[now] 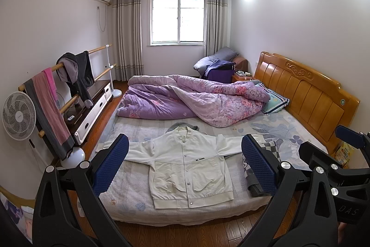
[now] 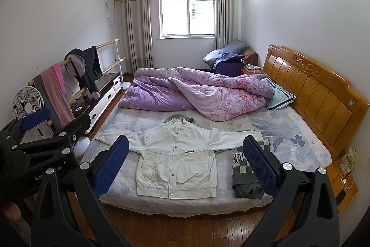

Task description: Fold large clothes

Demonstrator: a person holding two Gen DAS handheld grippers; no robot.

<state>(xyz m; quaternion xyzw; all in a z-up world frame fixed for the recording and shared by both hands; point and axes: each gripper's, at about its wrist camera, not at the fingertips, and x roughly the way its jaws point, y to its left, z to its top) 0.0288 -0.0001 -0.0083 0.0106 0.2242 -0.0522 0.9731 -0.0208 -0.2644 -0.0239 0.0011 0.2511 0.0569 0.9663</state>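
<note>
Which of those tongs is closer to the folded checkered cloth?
Right. The right tongs hang nearly over the checkered cloth; the left tongs sit further left, facing the white jacket.

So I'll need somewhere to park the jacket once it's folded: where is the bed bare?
Bare sheet lies between the white jacket and the headboard, beyond the folded checkered garment. A narrower strip runs between the jacket's collar and the purple duvet. The far half is crowded by the duvet and pillow.
</note>
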